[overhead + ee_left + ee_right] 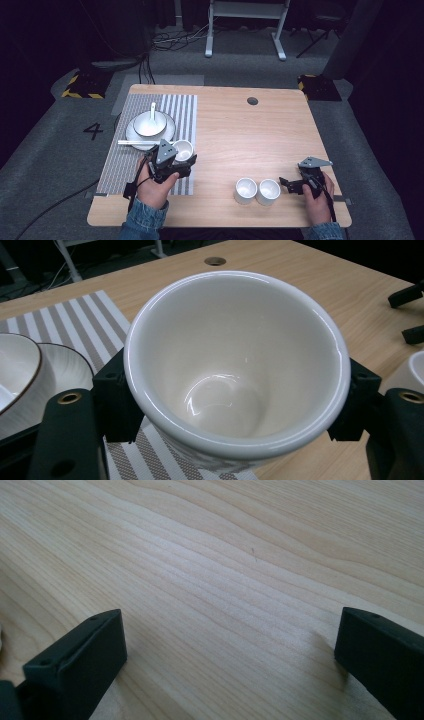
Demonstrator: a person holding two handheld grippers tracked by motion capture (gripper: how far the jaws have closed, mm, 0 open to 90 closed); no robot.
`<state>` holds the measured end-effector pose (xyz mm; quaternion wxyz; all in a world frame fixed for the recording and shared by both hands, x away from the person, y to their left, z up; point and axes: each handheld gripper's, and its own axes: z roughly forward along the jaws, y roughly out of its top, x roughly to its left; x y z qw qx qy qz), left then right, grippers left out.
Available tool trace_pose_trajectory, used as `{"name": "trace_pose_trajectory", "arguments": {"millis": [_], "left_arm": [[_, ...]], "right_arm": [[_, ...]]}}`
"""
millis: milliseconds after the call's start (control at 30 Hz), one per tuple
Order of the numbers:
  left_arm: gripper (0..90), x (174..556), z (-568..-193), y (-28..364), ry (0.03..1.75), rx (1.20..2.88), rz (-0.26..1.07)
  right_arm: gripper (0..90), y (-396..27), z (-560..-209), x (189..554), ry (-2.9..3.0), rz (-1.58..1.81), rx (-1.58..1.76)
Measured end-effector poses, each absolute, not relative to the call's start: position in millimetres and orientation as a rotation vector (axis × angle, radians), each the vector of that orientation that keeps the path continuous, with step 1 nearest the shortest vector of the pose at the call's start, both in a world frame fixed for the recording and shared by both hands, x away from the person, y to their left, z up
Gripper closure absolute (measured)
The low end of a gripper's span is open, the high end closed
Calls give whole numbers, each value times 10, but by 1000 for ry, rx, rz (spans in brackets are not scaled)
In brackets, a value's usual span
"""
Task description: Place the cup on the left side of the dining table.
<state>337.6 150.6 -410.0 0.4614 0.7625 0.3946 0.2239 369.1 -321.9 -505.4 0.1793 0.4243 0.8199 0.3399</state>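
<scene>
A white cup (pixel 183 148) is clamped between the jaws of my left gripper (pixel 184 157), over the near right part of the striped placemat (pixel 125 165). The left gripper view looks into the empty cup (pixel 235 360), with a black finger (pixel 112 400) pressed on each side of it and the left gripper (pixel 235 412) shut around it. Two more white cups (pixel 246 190) (pixel 268 191) stand side by side near the front edge. My right gripper (pixel 285 185) stands open just right of them, and in its own view the right gripper (pixel 230 645) has bare wood between its jaws.
A white plate (pixel 134 134) carrying a bowl (pixel 148 125) with a spoon (pixel 153 111) sits on the placemat behind the held cup. Chopsticks (pixel 135 143) lie at the plate's front. A cable hole (pixel 252 101) marks the table's (pixel 250 145) far side.
</scene>
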Motion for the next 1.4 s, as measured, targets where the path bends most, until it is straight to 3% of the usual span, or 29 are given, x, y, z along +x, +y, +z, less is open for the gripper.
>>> {"name": "trace_pose_trajectory", "arguments": {"millis": [767, 1200, 1400], "left_arm": [[263, 3565, -4044, 1871, 1091, 1803, 631], [263, 3726, -4292, 1981, 1176, 1869, 641], [263, 3814, -4463, 2014, 1223, 1904, 582]], "right_arm": [[3, -3219, -5054, 3691, 2318, 960, 1199], [3, -3219, -5054, 3691, 2318, 961, 1199], [2, -3219, -5054, 3691, 2318, 961, 1199]]}}
